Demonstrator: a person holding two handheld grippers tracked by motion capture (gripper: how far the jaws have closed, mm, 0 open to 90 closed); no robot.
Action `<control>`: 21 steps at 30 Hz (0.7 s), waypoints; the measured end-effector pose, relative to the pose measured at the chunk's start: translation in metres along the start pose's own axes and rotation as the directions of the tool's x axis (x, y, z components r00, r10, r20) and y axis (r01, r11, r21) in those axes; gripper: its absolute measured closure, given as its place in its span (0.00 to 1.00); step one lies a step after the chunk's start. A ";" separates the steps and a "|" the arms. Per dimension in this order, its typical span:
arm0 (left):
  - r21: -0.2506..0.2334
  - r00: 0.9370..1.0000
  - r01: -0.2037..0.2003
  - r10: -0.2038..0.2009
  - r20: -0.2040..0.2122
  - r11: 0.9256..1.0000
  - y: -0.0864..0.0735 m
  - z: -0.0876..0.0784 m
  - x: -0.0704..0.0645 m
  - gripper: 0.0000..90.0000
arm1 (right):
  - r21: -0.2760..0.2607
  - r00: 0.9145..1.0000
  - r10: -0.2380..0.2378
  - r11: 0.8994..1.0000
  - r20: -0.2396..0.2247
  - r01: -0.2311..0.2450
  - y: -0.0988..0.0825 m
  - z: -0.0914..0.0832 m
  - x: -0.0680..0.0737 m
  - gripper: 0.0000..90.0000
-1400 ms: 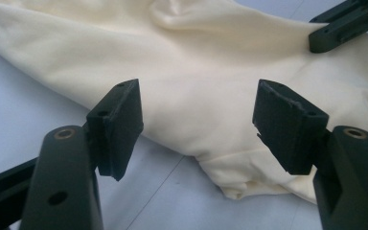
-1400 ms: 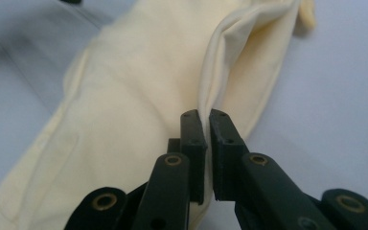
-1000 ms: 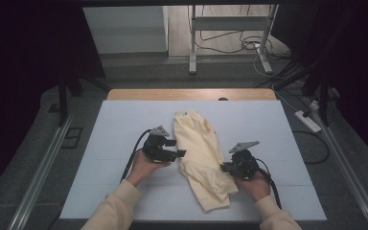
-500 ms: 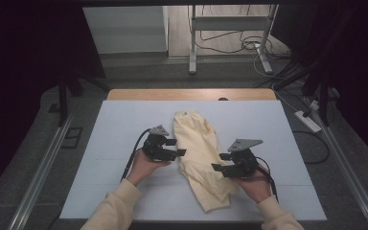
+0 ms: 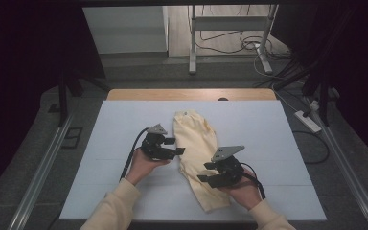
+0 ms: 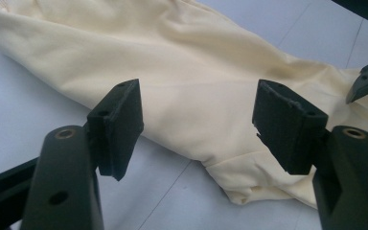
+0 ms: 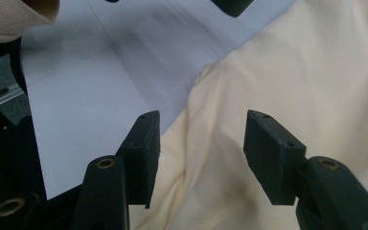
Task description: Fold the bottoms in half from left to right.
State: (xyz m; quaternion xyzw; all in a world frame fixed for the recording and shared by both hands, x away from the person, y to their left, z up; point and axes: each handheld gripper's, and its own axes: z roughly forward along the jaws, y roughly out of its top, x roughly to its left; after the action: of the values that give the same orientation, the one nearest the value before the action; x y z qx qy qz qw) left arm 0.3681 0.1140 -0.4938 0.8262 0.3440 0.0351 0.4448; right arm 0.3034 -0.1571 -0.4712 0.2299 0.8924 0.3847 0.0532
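Nearest the person, the right claw [image 5: 210,175] hovers over the lower part of the pale yellow garment [image 5: 199,158], close to its near end. Its jaws have just been opening and now stand about half apart with nothing between them; in the right gripper view the cloth [image 7: 316,86] lies below and beyond the pads [image 7: 143,148], which do not press on it. A little farther in, the left claw [image 5: 175,146] sits just beside the garment's left edge, pointing across at it. Its jaws are well apart and empty too, with the folded edge of the fabric [image 6: 187,81] lying ahead of them on the white tabletop [image 5: 115,143].

The garment, probably a folded top or pair of shorts though the folds make that hard to say, lies near the tabletop's middle with its long axis running away from the person, tilted slightly so the near end falls toward the right hand. The right claw is therefore nearer the near end, the left nearer the middle of the long side. Beyond the far end with its ribbed hem is bare tabletop, then the wooden edge [image 5: 191,94].
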 end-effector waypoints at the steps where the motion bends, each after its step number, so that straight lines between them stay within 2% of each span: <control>1: 0.000 1.000 0.001 -0.001 0.000 1.000 0.000 0.000 0.000 0.38 | 0.005 1.000 0.000 1.000 -0.006 0.000 0.000 0.002 0.001 0.54; 10: 0.001 1.000 -0.001 0.001 0.000 1.000 0.000 0.001 0.000 0.38 | 0.083 0.999 -0.029 0.996 -0.019 0.030 -0.004 0.019 0.010 0.53; 15: 0.012 1.000 -0.011 0.011 -0.001 1.000 0.000 0.004 -0.002 0.38 | 0.135 0.998 -0.063 0.989 0.030 0.058 -0.009 0.027 0.010 0.52; 21: 0.011 1.000 -0.014 0.014 -0.001 1.000 0.001 0.004 -0.003 0.38 | 0.158 0.998 -0.050 0.986 0.048 0.042 -0.014 0.031 0.004 0.52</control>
State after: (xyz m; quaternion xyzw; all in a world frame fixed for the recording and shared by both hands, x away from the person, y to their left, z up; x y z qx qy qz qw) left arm 0.3681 0.1088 -0.4948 0.8310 0.3386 0.0371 0.4397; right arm 0.3028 -0.1431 -0.5025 0.2227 0.9233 0.3057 0.0669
